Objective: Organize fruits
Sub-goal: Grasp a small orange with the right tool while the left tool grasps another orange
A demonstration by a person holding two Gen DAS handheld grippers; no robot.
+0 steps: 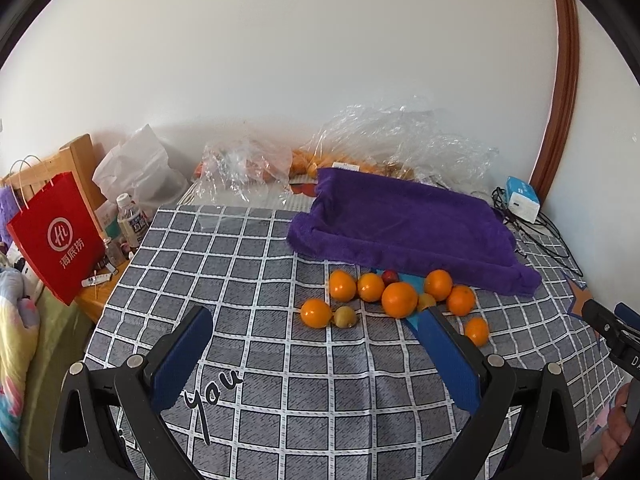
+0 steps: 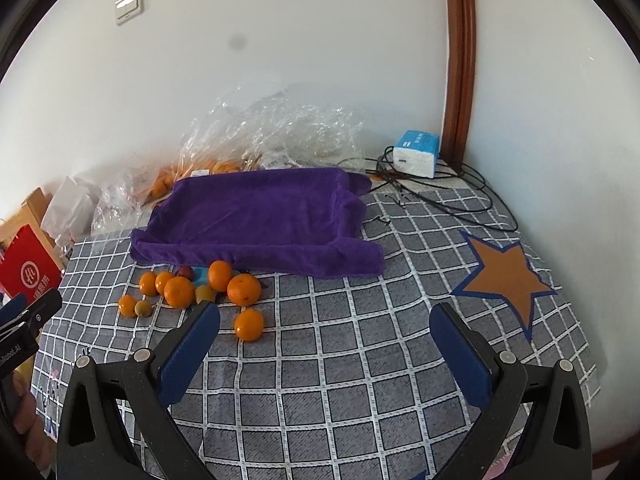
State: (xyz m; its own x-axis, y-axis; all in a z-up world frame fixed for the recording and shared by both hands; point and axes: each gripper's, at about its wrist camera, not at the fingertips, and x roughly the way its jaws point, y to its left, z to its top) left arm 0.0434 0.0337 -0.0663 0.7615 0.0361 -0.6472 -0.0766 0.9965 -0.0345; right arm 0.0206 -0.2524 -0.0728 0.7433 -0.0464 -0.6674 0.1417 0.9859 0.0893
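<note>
Several oranges (image 1: 399, 299) (image 2: 178, 292) lie loose on the grey checked cloth (image 1: 260, 264) (image 2: 340, 360), with small yellow-green fruits (image 1: 345, 316) (image 2: 143, 308) and a dark red fruit (image 1: 389, 277) (image 2: 185, 271) among them. One orange (image 1: 477, 331) (image 2: 249, 324) sits apart, nearest to me. Behind them lies a purple towel (image 1: 404, 224) (image 2: 256, 216) shaped like a shallow tray. My left gripper (image 1: 316, 322) is open and empty just short of the fruit. My right gripper (image 2: 326, 316) is open and empty, to the right of the fruit.
Crumpled clear plastic bags (image 1: 400, 140) (image 2: 272, 128) with more oranges lie behind the towel. A tissue pack (image 1: 522, 199) (image 2: 416, 154) and black cables (image 2: 452, 196) sit at the back right. A red paper bag (image 1: 52, 236) and bottles (image 1: 130, 220) stand off the left edge.
</note>
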